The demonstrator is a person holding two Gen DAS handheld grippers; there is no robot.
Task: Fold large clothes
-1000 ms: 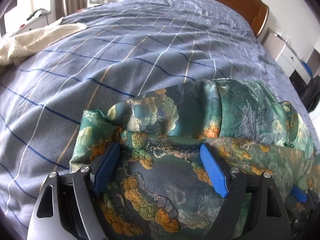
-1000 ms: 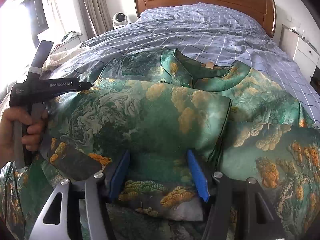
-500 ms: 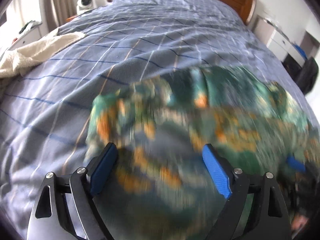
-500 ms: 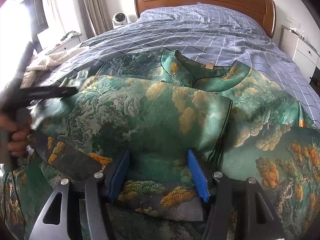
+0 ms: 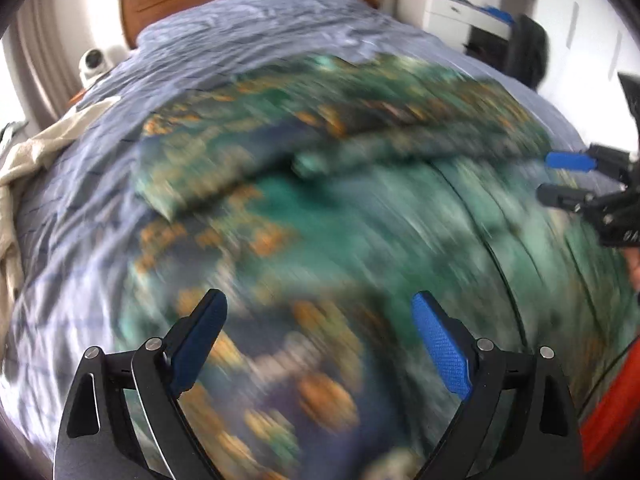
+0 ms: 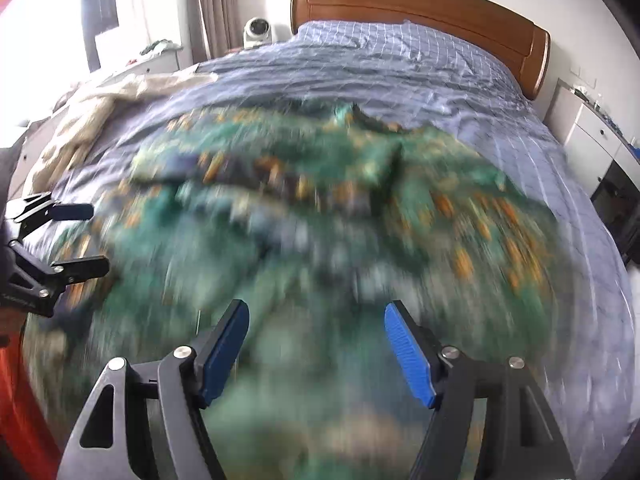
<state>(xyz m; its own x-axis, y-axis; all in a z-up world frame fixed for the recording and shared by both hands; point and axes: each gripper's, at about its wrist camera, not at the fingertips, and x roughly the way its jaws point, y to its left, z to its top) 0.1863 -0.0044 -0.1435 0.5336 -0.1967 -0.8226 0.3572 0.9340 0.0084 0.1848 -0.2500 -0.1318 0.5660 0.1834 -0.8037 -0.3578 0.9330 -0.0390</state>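
Green garment with orange-gold print; folded, lying across the bed

garment motion-blurred, pattern unreadable | fold edges unclear

The garment lies on the bed beneath both tongs; the blanket lies to their left, the headboard beyond them.

1. Right tool low in frame, blue pads parting, nothing pinched between; blurred green garment below.
2. Garment spread over blue checked bed; wooden headboard beyond.
3. Left tool at left edge, spread wide.
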